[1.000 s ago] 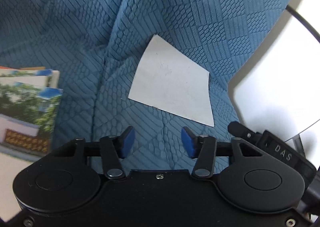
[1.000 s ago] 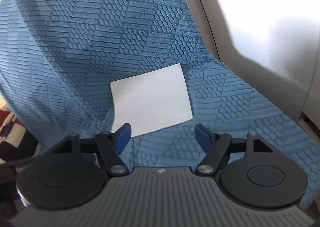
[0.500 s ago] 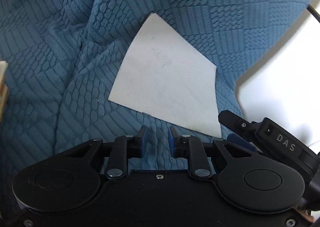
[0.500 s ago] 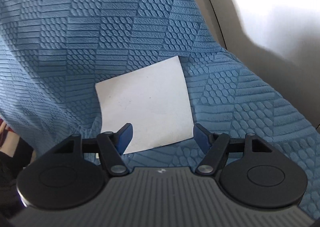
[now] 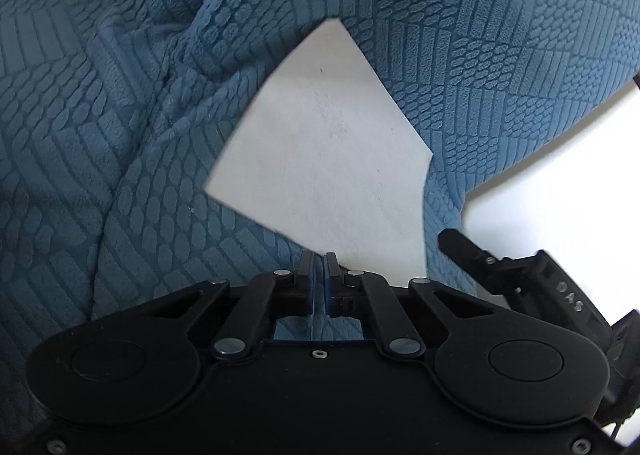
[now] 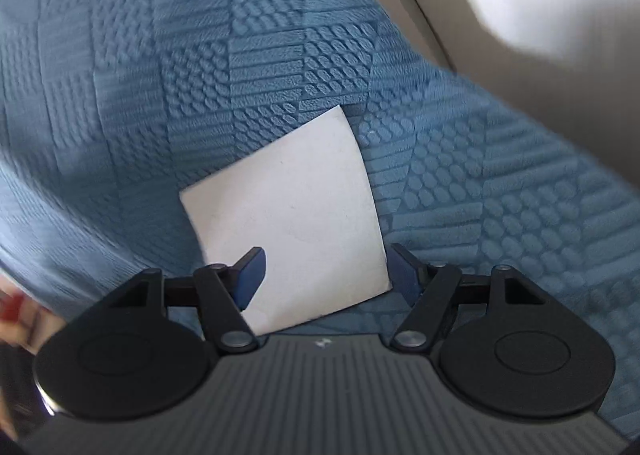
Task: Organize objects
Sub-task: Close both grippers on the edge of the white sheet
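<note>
A white square card (image 5: 332, 159) lies flat on the blue textured cover (image 5: 120, 135). My left gripper (image 5: 319, 261) is shut, its blue pads together at the card's near edge; whether the card is pinched between them I cannot tell. In the right wrist view the same card (image 6: 288, 223) lies close in front of my right gripper (image 6: 328, 261). That gripper is open: its left finger hangs over the card and its right finger sits just past the card's right edge. A black finger (image 5: 460, 243) of the right gripper shows at the right of the left wrist view.
The blue cover (image 6: 480, 195) is draped in folds over a seat. A white surface (image 5: 560, 175) lies past its right edge, and a pale grey frame (image 6: 432, 15) runs along the upper right. Something red and white (image 6: 12, 307) shows at the far left.
Both grippers came down and closer to the card. The left jaws went from open to shut. The printed booklets at the left have left the left wrist view.
</note>
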Motion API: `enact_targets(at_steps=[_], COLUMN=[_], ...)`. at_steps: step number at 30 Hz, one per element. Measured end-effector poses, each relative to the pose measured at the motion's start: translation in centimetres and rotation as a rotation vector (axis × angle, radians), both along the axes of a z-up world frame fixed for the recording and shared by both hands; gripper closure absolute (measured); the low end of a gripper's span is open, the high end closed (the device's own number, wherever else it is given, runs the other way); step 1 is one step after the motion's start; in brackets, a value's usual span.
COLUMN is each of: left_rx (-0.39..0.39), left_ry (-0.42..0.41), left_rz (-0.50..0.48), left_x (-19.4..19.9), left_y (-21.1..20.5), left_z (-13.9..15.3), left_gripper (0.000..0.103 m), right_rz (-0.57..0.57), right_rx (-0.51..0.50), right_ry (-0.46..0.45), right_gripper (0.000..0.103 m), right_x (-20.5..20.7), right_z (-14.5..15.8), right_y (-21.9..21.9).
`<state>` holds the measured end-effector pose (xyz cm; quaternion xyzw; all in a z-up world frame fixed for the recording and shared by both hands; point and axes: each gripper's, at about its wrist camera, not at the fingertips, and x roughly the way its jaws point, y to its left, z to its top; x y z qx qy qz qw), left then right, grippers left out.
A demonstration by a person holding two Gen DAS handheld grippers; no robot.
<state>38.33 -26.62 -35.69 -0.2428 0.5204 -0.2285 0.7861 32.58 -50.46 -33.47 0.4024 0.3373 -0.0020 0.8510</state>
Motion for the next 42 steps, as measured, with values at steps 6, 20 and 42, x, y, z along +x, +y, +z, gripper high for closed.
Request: enact_targets(at_steps=[6, 20, 42], left_rx=[-0.117, -0.438, -0.488], left_ry=[0.025, 0.241, 0.241], left_rz=[-0.002, 0.131, 0.26], left_x=[-0.8, -0.9, -1.3], left_y=[0.2, -0.8, -1.0], left_z=[-0.3, -3.1, -1.6], left_gripper=[0.073, 0.056, 0.1], right_rz=[-0.015, -0.042, -0.037], right_rx=[0.219, 0.557, 0.684], right_ry=[-0.028, -0.117, -0.092], right_gripper=[0.032, 0.031, 0.032], right_x=[-0.4, -0.8, -0.9], right_z=[-1.8, -3.2, -4.6], right_y=[-1.4, -3.0, -3.1])
